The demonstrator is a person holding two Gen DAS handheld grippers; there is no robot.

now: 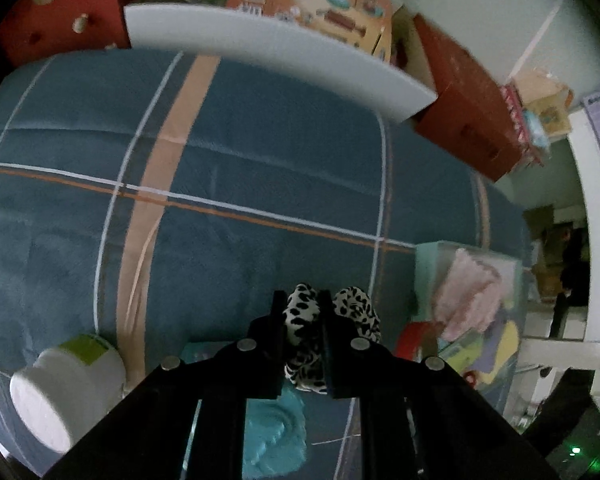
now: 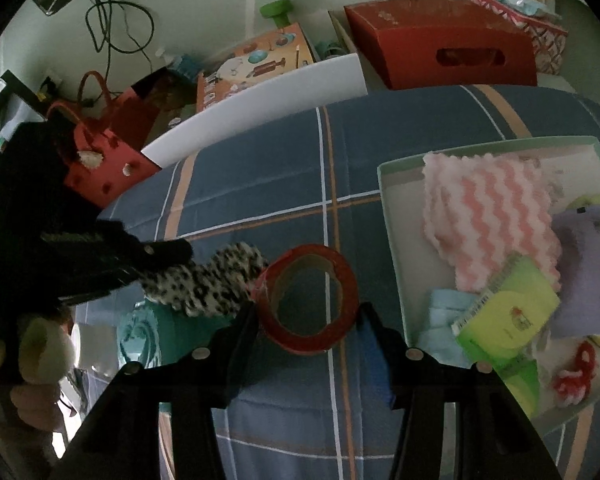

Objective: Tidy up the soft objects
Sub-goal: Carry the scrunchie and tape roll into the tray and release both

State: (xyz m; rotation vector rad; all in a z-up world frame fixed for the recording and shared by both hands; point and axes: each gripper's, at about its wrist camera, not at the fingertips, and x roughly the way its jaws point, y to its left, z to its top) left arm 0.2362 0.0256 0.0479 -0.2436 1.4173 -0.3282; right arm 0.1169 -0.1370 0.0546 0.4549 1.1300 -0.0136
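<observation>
My left gripper (image 1: 302, 300) is shut on a black-and-white leopard-print scrunchie (image 1: 354, 308), held up above the blue plaid bedspread (image 1: 260, 152). The right wrist view shows that same gripper (image 2: 168, 254) coming in from the left with the scrunchie (image 2: 216, 280) hanging from it. My right gripper (image 2: 308, 312) is shut on a red tape roll (image 2: 300, 338), its fingers pressing the roll's two sides. To the right lies a pale green box (image 2: 388, 208) with a pink-and-white wavy cloth (image 2: 488, 216), a purple cloth (image 2: 580, 264) and other soft items inside.
A teal cloth (image 1: 274, 436) lies on the bed below the left gripper. A white tub (image 1: 60, 392) lies at the lower left. Beyond the bed's far edge are a white board (image 2: 260, 104), a red box (image 2: 440, 48) and a red bag (image 2: 108, 160).
</observation>
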